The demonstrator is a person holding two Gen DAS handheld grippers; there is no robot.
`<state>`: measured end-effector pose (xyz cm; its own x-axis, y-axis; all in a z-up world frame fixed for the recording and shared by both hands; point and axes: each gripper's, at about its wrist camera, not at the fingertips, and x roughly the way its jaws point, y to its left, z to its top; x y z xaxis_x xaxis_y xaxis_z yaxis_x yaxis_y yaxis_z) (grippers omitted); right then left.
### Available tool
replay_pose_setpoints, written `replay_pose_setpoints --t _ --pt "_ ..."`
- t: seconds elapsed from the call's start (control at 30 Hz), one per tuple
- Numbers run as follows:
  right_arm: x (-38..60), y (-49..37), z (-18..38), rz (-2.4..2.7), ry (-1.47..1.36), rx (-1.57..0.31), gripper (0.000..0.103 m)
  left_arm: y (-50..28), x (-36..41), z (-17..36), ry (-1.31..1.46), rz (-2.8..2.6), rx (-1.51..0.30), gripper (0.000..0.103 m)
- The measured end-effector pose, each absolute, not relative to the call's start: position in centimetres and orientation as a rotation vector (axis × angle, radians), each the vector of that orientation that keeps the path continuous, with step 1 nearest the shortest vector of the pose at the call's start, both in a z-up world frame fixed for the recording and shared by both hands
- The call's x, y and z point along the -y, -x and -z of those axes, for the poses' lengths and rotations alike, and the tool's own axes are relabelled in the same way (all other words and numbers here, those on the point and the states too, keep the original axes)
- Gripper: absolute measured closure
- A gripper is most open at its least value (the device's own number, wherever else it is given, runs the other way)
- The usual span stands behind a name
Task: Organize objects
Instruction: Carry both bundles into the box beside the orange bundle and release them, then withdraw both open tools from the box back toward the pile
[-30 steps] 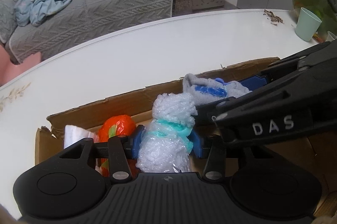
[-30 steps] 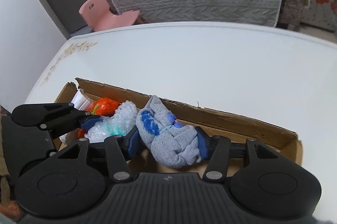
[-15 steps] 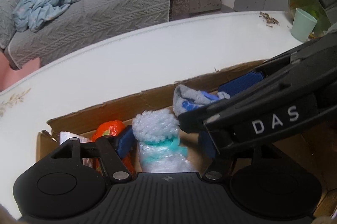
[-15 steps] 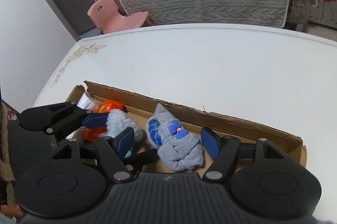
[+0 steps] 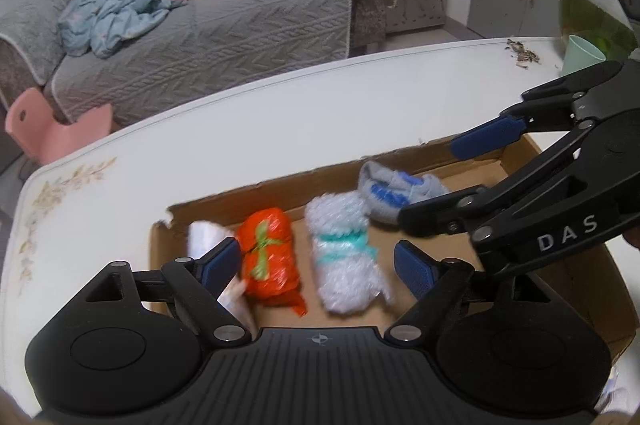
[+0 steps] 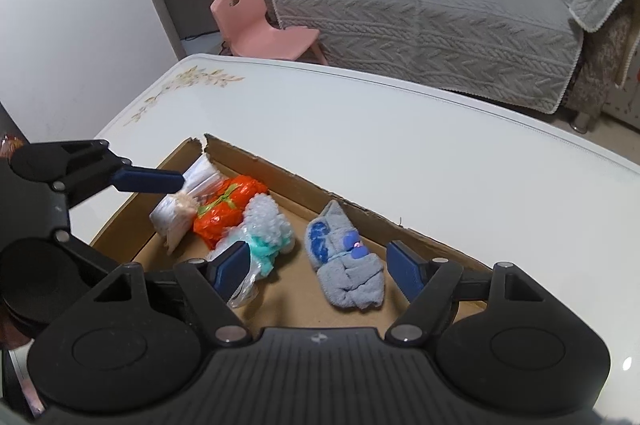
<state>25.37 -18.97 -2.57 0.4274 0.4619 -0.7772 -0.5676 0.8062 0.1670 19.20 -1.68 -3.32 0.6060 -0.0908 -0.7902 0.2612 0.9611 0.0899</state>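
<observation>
Left wrist view. Left claw [image 5: 318, 267] spread wide, nothing between the blue pads, hanging above the cardboard box [image 5: 560, 277] at lower centre of frame. Box lies on the white surface [image 5: 280, 117]. Four bundles in a row on the box floor, running from left to right of frame: white roll [image 5: 204, 235], orange bundle [image 5: 268, 261] tied with green, white fluffy bundle [image 5: 346, 257] with a teal band, grey-and-blue sock bundle [image 5: 394, 193] nearest the far wall. Slight blur on all four. Right claw [image 5: 444, 181] enters from right of frame, also wide open and empty, its lower finger crossing just in front of the sock bundle. Green cup [image 5: 582, 53] at far right edge of the surface. Grey sofa [image 5: 200, 29] behind.

Right wrist view. Right claw [image 6: 318, 271] open wide, holding nothing; sock bundle [image 6: 346, 263] lies on the box floor between and beyond its pads, not touched. Fluffy bundle [image 6: 262, 231], orange bundle [image 6: 228, 207] and white roll [image 6: 184, 201] pressed together toward the left end of the box [image 6: 280, 177]. Left claw [image 6: 180, 201] at left of frame, upper finger over the white roll. Pink chair [image 6: 260, 25] upper left.
</observation>
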Motion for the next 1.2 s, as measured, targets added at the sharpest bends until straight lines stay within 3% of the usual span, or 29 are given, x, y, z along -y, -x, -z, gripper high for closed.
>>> replay_pose_setpoints --t 1.2 --pt "18.0 -17.7 -0.2 -0.680 0.245 -0.908 0.025 -12.2 -1.5 -0.3 -0.152 0.176 -0.870 0.014"
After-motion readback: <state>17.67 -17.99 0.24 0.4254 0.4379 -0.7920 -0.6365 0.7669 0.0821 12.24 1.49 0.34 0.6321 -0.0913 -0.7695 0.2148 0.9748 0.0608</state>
